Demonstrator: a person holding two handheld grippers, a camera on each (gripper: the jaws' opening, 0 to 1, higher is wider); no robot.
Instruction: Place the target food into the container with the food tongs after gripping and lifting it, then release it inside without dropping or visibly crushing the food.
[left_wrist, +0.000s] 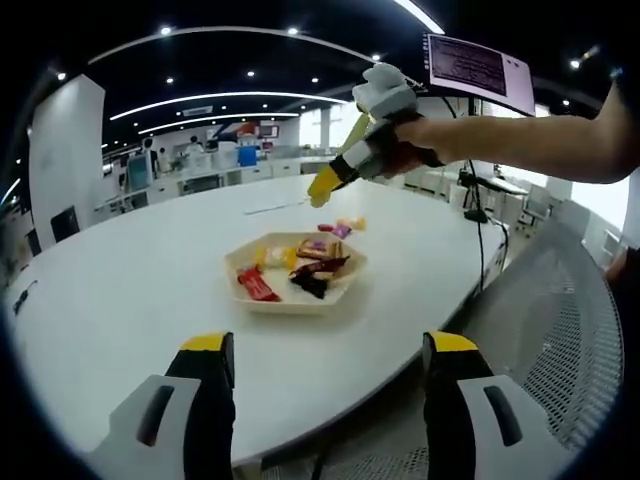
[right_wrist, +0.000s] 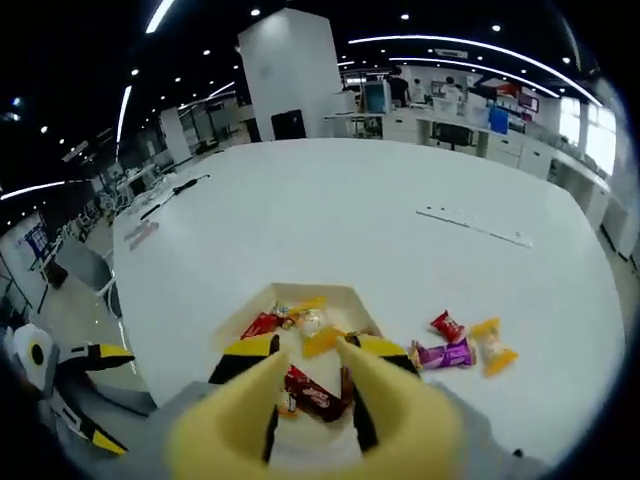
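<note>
A large white table (left_wrist: 130, 290) carries a shallow hexagonal tray (left_wrist: 296, 273) of wrapped snacks near its edge. In the right gripper view, 3 loose snacks lie on the table just beside the tray: a red packet (right_wrist: 447, 326), a purple packet (right_wrist: 445, 353) and an orange packet (right_wrist: 494, 349). A long pale strip (right_wrist: 474, 225) lies farther off on the tabletop. A mesh chair (left_wrist: 560, 330) stands at the table's rim, and a screen (left_wrist: 477, 68) hangs behind.

The left gripper (left_wrist: 325, 390) hovers short of the tray, its 2 jaws wide apart and holding nothing.

The right gripper (right_wrist: 305, 385) hangs over the tray (right_wrist: 318, 297); yellow tongs (right_wrist: 320, 400) ride between its jaws, 2 blades with a narrow gap. A dark red snack (right_wrist: 310, 392) lies in that gap inside the tray, though whether the tips touch it is hard to tell. From the left gripper view, a hand (left_wrist: 405, 140) holds this gripper above the tray's far side.
</note>
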